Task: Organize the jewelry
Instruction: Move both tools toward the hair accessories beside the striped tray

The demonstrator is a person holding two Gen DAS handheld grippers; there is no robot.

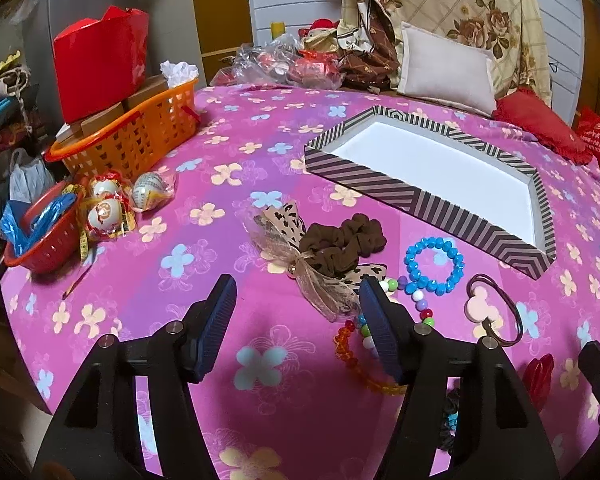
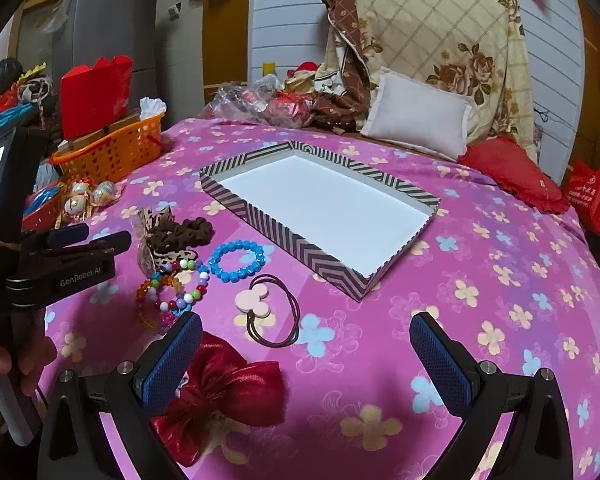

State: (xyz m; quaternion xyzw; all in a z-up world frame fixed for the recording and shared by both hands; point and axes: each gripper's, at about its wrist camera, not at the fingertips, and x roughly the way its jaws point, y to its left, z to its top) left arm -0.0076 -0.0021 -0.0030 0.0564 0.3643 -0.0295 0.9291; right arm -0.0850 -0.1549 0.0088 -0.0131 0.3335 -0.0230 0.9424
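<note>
Left gripper [image 1: 298,320] wide apart, holds nothing, above pink flowered bed cover [image 1: 204,264]. Brown scrunchie [image 1: 340,244] beside leopard bow [image 1: 300,256]. Blue bead bracelet [image 1: 434,266] near striped tray [image 1: 428,204]. Mouse hair tie [image 1: 486,306] right of it. Orange basket [image 1: 140,136] far left.

The bed [image 2: 480,280] carries a pink flowered sheet. Items lying directly on it:

- Striped tray [image 2: 260,216], centre, white inside.
- Blue bracelet [image 2: 236,261], near the tray's 8 o'clock corner.
- Brown scrunchie [image 2: 180,232], at 9 o'clock from the bracelet.
- Mouse-shaped hair tie [image 2: 260,300], at 5 o'clock from the bracelet.
- Multicoloured bead strings [image 2: 176,292], at 7 o'clock from the bracelet.
- Red bow [image 2: 228,392], at 6 o'clock, nearest the camera.
- Orange basket [image 2: 112,152], at 10 o'clock.
- White pillow [image 2: 420,116] and red cushion [image 2: 512,176], at 1 o'clock.
</note>
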